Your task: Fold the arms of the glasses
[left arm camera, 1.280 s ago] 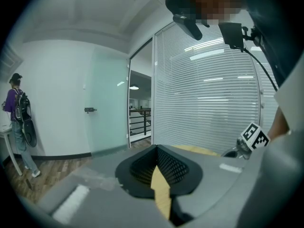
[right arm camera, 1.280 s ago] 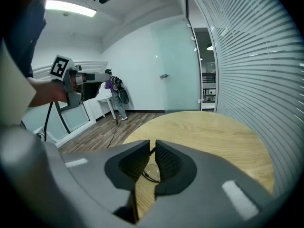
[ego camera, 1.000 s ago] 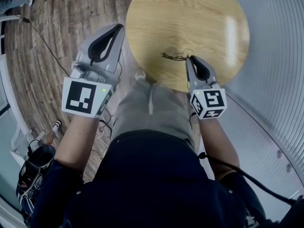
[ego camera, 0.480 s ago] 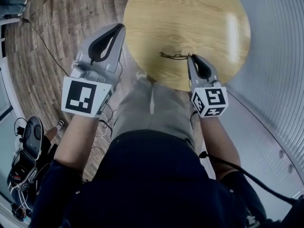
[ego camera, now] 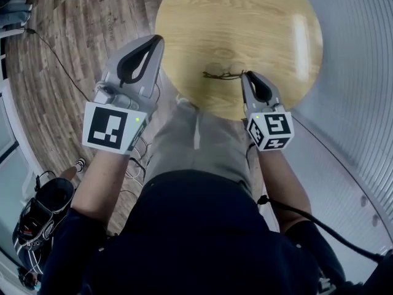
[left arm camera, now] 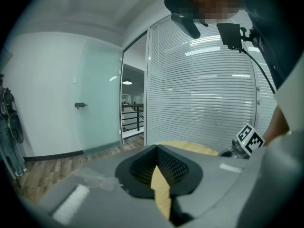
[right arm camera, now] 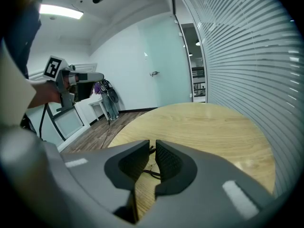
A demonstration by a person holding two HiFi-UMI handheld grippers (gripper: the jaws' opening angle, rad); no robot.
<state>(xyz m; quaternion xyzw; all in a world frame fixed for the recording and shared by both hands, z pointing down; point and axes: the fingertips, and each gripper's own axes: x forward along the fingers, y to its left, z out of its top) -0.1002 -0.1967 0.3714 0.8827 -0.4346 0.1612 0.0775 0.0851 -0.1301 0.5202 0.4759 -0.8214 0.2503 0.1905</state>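
Thin dark-framed glasses point(ego camera: 220, 75) lie near the front edge of a round wooden table point(ego camera: 245, 17). My right gripper point(ego camera: 244, 74) reaches their right end, its jaws closed to a narrow slit with a dark bit of the frame caught at the tips. In the right gripper view the glasses' wire point(right arm camera: 151, 173) shows through the gap under my right gripper point(right arm camera: 151, 144). My left gripper point(ego camera: 158, 39) hovers at the table's left rim, well apart from the glasses, shut and empty. In the left gripper view its point(left arm camera: 156, 147) pads meet, with the table point(left arm camera: 190, 147) beyond.
Wooden floor point(ego camera: 80, 35) lies left of the table, with a black cable point(ego camera: 55, 54) and a dark bag point(ego camera: 43, 211) on it. A blind-covered glass wall point(ego camera: 356, 103) curves close along the right. The person's body fills the lower middle of the head view.
The view has drifted slightly, so the table sits a bit further left. Both grippers stay nearly where they were; the right one remains at the glasses' end.
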